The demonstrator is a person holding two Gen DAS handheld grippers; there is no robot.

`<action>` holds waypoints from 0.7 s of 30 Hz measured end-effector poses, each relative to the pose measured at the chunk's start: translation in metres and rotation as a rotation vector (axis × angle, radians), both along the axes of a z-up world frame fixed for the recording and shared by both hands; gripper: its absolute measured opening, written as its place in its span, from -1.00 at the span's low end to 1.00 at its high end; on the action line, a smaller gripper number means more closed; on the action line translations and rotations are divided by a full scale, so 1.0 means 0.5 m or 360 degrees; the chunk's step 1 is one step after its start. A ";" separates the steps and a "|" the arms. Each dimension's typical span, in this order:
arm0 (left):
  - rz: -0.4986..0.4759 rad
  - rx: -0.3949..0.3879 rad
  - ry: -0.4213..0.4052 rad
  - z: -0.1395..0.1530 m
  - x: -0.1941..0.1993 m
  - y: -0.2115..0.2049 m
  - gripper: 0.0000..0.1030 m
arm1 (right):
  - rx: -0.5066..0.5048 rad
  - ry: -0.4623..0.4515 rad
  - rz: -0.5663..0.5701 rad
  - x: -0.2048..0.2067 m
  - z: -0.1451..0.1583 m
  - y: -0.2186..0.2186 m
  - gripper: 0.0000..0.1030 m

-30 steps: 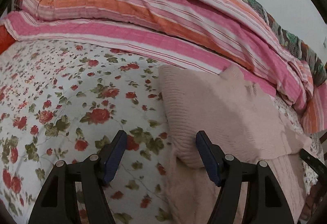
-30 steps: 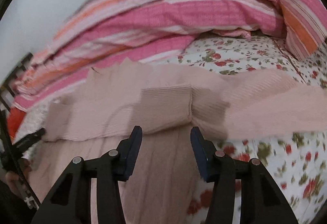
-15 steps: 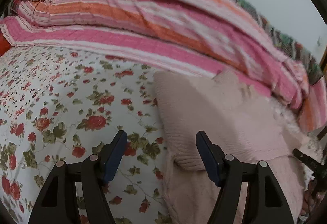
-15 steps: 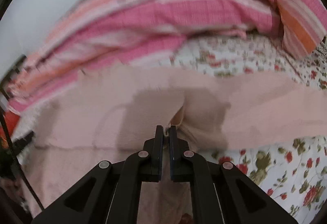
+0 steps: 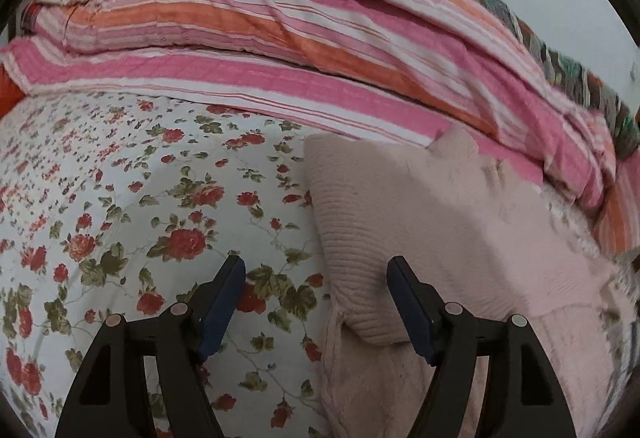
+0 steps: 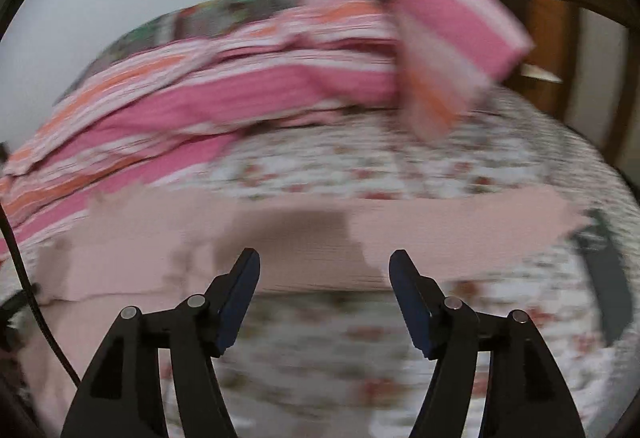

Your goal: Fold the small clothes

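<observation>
My left claw (image 5: 316, 302) sits nearest, jaws wide, nothing between the pads, touching nothing. The near-left corner of the knit (image 5: 404, 222) lies just ahead of my right-hand finger; the left finger is over bare sheet (image 5: 120, 198). So the knit is ahead and to the right of this claw.

My right claw (image 6: 324, 298) has just been opening, and the frames show nothing between the jaws now: wide, empty, clear of cloth. View is motion-blurred. Directly under it is flowered sheet; the knit (image 6: 304, 234) starts just past the fingertips.

Key relation: in the right view the knit runs as a long band left to right across the bed, long axis crosswise to where I point. One pink strip reaches far right, likely a sleeve, though blur keeps me from being sure. A folded part sits straight ahead in the middle. A dark curved object (image 6: 608, 270) lies on the sheet near that right end; can't identify it.

Judgement: the right claw is the nearer one to that right-hand strip, so the next fold is its job: reach right, pinch the end, carry it left over the body. The left claw is placed to pin the near-left corner.

Farther back: striped quilt (image 5: 280, 38) piled along the far edge, wall behind.
</observation>
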State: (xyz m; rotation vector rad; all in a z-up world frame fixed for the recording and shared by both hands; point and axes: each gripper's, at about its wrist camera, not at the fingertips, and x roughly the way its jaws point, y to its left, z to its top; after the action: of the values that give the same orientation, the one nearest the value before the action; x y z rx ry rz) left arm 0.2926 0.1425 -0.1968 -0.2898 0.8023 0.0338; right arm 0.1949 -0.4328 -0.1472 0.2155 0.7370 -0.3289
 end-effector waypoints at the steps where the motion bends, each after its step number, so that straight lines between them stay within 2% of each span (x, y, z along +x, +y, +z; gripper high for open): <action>1: 0.0007 -0.0014 -0.0008 0.000 0.001 0.002 0.39 | 0.0007 0.0017 -0.0041 -0.012 -0.011 -0.030 0.29; 3: 0.0016 -0.0010 -0.0024 0.002 0.002 0.001 0.39 | 0.0096 0.0058 -0.0133 -0.041 -0.038 -0.103 0.29; 6: 0.0007 0.0024 -0.0056 0.007 0.001 -0.008 0.39 | 0.0231 0.0055 -0.0166 -0.061 -0.068 -0.165 0.29; 10: 0.0005 0.0071 -0.0117 0.015 0.001 -0.017 0.39 | 0.0313 0.0002 -0.0179 -0.056 -0.083 -0.206 0.29; 15: 0.0025 0.0067 -0.0088 0.005 0.017 -0.014 0.39 | 0.0335 0.0047 -0.0215 -0.010 -0.094 -0.234 0.28; 18: 0.0027 0.0044 -0.0069 -0.001 0.025 -0.011 0.39 | 0.0289 0.0050 -0.0223 0.014 -0.093 -0.248 0.27; 20: 0.0027 0.0031 -0.0073 -0.002 0.025 -0.008 0.39 | 0.0267 0.0055 -0.0241 0.026 -0.094 -0.258 0.17; 21: 0.0027 0.0027 -0.0074 -0.002 0.025 -0.007 0.39 | 0.0249 0.0056 -0.0256 0.030 -0.094 -0.262 -0.03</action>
State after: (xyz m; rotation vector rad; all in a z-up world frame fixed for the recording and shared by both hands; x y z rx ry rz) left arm 0.3050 0.1392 -0.1980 -0.2805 0.7529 0.0496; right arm 0.2101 -0.5637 -0.1943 0.4190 0.7825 -0.4290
